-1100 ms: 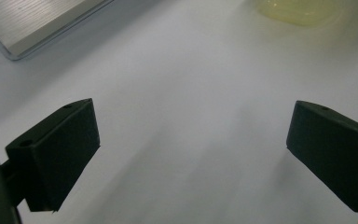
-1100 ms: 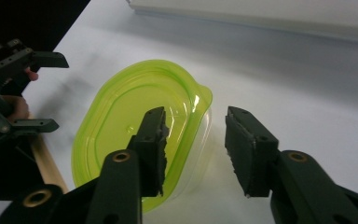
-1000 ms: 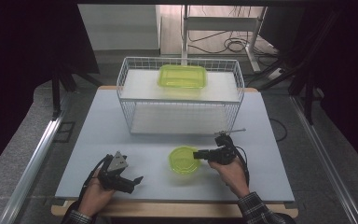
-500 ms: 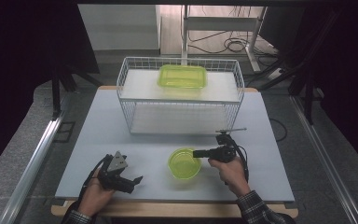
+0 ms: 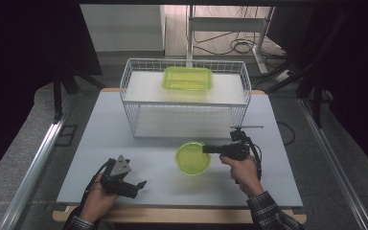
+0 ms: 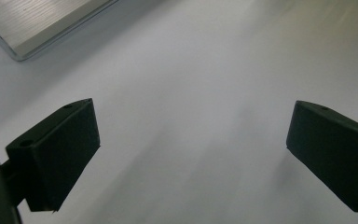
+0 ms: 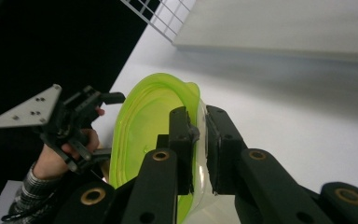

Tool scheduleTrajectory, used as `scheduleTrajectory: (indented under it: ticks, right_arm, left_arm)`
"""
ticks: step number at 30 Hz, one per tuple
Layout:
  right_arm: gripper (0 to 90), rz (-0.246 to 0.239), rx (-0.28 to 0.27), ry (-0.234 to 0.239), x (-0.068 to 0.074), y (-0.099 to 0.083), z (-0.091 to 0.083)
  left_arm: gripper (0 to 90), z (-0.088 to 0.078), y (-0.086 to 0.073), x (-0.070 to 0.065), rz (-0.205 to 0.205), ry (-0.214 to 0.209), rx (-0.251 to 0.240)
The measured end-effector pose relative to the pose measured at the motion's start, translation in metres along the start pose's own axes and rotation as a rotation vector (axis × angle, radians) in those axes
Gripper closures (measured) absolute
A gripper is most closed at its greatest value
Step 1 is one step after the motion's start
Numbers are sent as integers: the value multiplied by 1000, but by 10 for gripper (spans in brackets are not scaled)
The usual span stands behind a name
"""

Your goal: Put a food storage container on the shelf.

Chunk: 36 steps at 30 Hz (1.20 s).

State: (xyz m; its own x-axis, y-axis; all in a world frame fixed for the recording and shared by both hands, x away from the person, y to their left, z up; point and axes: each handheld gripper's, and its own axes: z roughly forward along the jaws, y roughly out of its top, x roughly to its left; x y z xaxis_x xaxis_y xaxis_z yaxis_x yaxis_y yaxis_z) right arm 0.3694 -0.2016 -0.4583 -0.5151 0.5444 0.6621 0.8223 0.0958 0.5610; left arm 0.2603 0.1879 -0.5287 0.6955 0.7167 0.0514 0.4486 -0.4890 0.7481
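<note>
While pinching the right-hand rim of the green bowl (image 5: 191,159) between nearly shut jaws, reaches in from the bowl's right with the right gripper (image 5: 206,149), pointing leftward across the table (image 5: 124,143). Presses on both faces of the thin wall, inside and out, as seen close up in the right gripper view. Keeps the bowl at mid-front of the table, just short of the wire basket (image 5: 129,91), and apparently tipped off level rather than flat. Leaves the basket straight beyond, with a rectangular green container (image 5: 188,78) on its upper shelf. Needs no thought for a long axis, being round; hangs wholly to the left of the grip. Rests the left gripper (image 5: 141,183) well apart at front left, jaws wide over bare table, holding nothing, and clearly farther from the bowl than the right. Against a second ago: has just been closing the right jaws with the rim between them, and now shows bowl and gripper slightly nearer the basket, with the left hand unmoved
</note>
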Motion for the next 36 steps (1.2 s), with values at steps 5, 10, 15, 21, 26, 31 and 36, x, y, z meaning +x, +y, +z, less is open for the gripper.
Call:
scheduleTrajectory:
  ticks: [5, 10, 15, 21, 26, 31, 36]
  right_arm:
    - [810, -7, -14, 6, 5, 6, -5]
    - [811, -17, -23, 15, 10, 12, -9]
    - [811, -22, -35, 24, 15, 19, -12]
    - [811, -30, -48, 31, 20, 25, -16]
    - [811, -35, -62, 39, 24, 31, -20]
    - [811, -36, -77, 53, 29, 37, -24]
    - [811, -48, -90, 52, 35, 44, -29]
  left_arm:
    - [23, 0, 0, 0, -5, 1, -3]
    - [23, -1, 0, 1, -11, -3, -7]
    - [23, -1, 0, 1, -11, -3, -7]
    - [23, -1, 0, 1, -12, -3, -6]
    - [23, -1, 0, 1, -10, -2, -4]
    - [24, -1, 0, 1, -10, -2, -4]
    - [23, -1, 0, 1, -8, 0, -3]
